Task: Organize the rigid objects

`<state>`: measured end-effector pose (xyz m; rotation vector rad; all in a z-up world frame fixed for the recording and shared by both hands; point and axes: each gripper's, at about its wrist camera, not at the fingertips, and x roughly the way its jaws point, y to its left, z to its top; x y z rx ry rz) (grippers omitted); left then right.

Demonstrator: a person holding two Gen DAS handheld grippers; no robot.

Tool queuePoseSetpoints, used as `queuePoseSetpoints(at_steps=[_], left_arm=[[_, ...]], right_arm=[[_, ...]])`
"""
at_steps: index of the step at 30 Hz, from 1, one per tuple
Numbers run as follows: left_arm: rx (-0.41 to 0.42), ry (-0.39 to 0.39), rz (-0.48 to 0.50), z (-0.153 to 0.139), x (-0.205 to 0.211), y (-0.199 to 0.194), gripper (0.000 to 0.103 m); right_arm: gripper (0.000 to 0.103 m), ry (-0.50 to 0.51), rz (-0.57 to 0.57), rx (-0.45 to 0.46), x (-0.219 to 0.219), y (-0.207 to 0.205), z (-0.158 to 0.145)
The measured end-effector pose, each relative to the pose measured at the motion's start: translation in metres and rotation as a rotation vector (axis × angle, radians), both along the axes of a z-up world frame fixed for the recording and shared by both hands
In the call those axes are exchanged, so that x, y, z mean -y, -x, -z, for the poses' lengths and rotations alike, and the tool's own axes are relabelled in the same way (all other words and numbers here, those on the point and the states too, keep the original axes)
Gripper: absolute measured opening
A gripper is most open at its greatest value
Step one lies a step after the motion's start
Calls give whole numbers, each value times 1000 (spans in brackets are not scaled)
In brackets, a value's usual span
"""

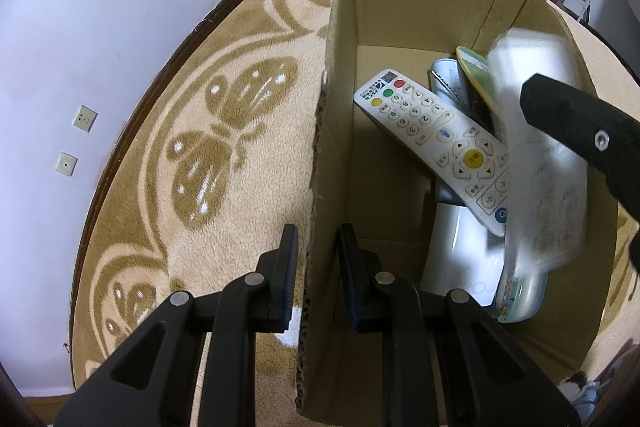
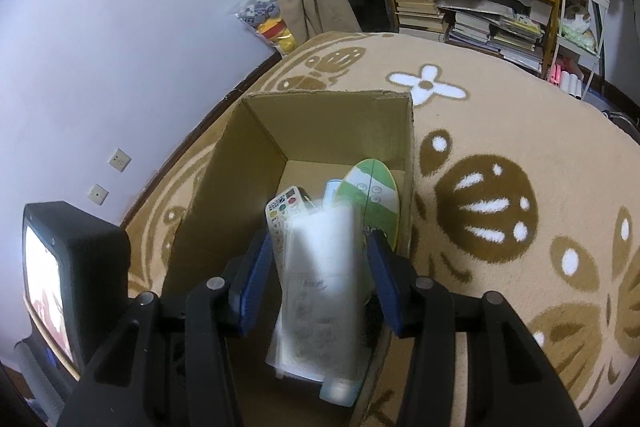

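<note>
Both views are lit by soft, even indoor light, fairly bright on the pale wall [image 1: 100,27] and the tan rug [image 2: 500,131], with a cool bluish cast on the wall. Shadows are weak; the inside of the cardboard box [image 1: 384,11] is dimmer toward its bottom. Fisheye distortion bends the wall and rug edge into curves, and the corners fall off into black. A white oblong thing [image 2: 320,267] is smeared by motion blur in both views, while the remote control [image 1: 432,131] beside it stays sharp. A small screen [image 2: 42,279] is blown out to white glare.
</note>
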<state>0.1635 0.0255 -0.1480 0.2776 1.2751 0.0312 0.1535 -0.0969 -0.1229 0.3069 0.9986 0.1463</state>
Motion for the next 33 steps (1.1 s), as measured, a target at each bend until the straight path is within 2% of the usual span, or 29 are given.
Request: queuePoseSetpoints(at_steps=[8,12,17,20,23,25,29,31,33], left_arm=[[0,-11,-2,0,2,0,20],[6,-10,-3,-1,2,1,20],[27,11,-12,-7,0,3,20],[39,44,-11,-12,0,4,23],[56,50,-2,-17,3,7,32],[74,38,5,-21,6,9,44],[128,31,24,-37,10,17,60],[141,41,31,-43,10,21,75],[154,53,42,-48,11,27,82]], right_arm=[[61,29,-4,11,4,9,-6],[73,40,11,38,9,16,-18],[80,55,41,43,18,23,-28],[89,78,74,44,29,30,-31],[93,103,104,28,39,38,-31],[100,123,132,19,45,44,-31],[102,160,164,22,54,57,-35],[103,170,167,28,57,65,-39],[103,165,164,38,58,72,-43]])
